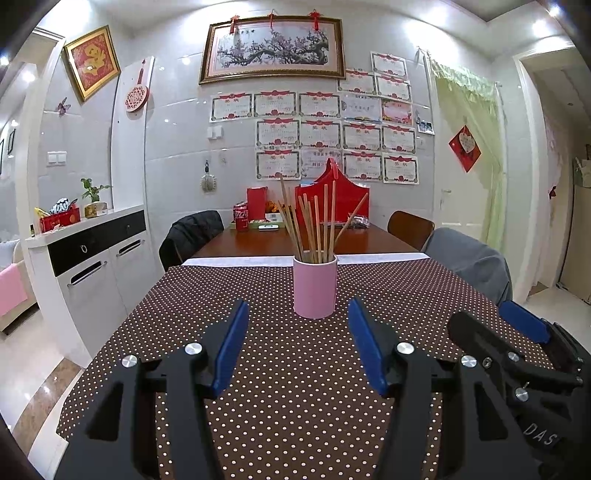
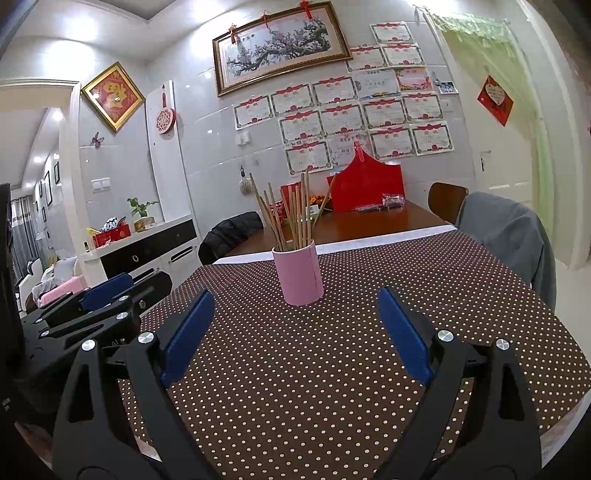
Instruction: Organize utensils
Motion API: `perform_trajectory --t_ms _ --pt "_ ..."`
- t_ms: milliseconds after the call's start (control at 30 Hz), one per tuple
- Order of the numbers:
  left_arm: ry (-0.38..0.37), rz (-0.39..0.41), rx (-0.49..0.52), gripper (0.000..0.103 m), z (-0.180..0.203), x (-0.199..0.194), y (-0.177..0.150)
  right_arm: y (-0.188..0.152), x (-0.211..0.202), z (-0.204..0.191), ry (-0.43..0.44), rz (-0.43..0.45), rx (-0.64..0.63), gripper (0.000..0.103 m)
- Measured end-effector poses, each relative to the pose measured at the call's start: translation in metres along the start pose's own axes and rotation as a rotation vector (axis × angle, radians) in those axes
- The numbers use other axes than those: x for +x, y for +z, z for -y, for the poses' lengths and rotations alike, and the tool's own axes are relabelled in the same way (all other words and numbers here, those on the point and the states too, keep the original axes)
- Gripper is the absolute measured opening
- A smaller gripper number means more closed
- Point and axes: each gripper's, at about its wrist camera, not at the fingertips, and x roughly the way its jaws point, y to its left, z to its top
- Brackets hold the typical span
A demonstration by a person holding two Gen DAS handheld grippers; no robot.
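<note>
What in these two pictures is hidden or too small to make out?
- Lower ends of the chopsticks: hidden inside the pink cup, both views.
- Writing on the certificates: too small, both views.
- Chair under the grey cloth: covered.
- Table's near edge: blocked by the black fingers.

Both fisheye views are bright and evenly lit by ceiling spotlights (image 1: pixel 541 27), which burn out as white glare on the glossy wall tiles (image 1: pixel 177 122). Straight lines bow strongly toward dark, vignetted corners. The centre is fairly sharp; shadows on the dotted tablecloth (image 2: pixel 332 350) are faint.
</note>
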Motion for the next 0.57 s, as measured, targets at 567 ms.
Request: perform_trajectory --t_ms 567 --pt "-0.009 -0.029 0.013 0.056 0.0003 0.0097 -0.0004 -0.0023 0.0088 0.0046 -0.001 -0.017 0.010 0.089"
